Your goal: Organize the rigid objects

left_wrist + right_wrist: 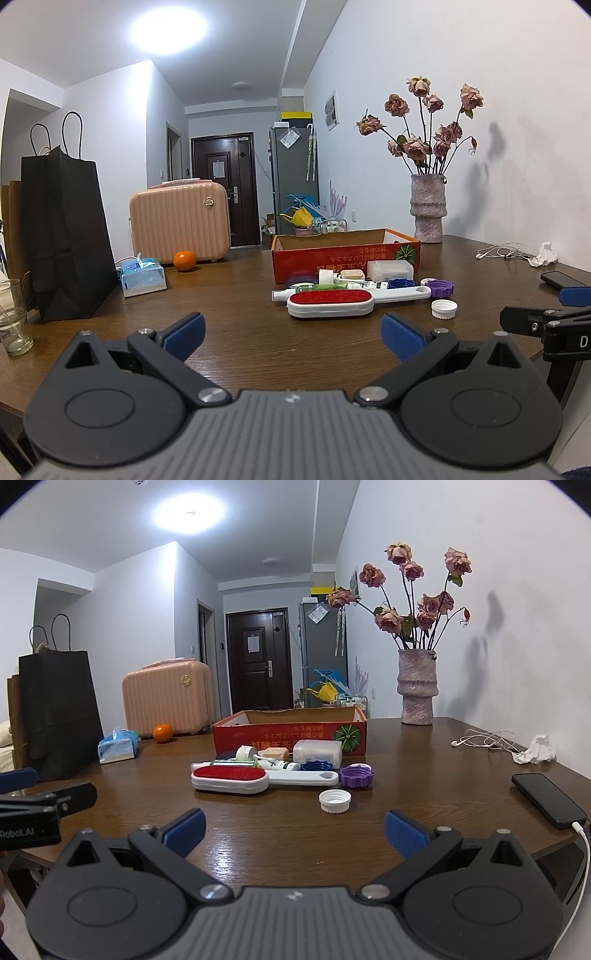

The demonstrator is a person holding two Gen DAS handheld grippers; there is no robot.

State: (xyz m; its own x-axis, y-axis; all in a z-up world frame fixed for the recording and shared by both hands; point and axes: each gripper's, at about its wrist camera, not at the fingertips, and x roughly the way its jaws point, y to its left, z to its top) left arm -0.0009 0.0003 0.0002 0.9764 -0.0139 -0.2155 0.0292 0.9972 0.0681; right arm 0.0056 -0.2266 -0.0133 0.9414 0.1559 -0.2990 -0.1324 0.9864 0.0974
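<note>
Wooden table (406, 775): red-faced white lint brush (229, 778), flat.

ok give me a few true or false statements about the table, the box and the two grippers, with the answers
1. Both grippers, left gripper and right gripper, are open and hold nothing. True.
2. The lint brush lies inside the red cardboard box. False: it lies on the table in front of the box.
3. The white cap sits apart from the pile, nearest the grippers. True.
4. The purple cap is stacked on the white cap. False: they lie apart, the purple one farther back.
5. The phone has a cable plugged in. True.
6. The vase lies tipped over. False: it stands upright.
</note>
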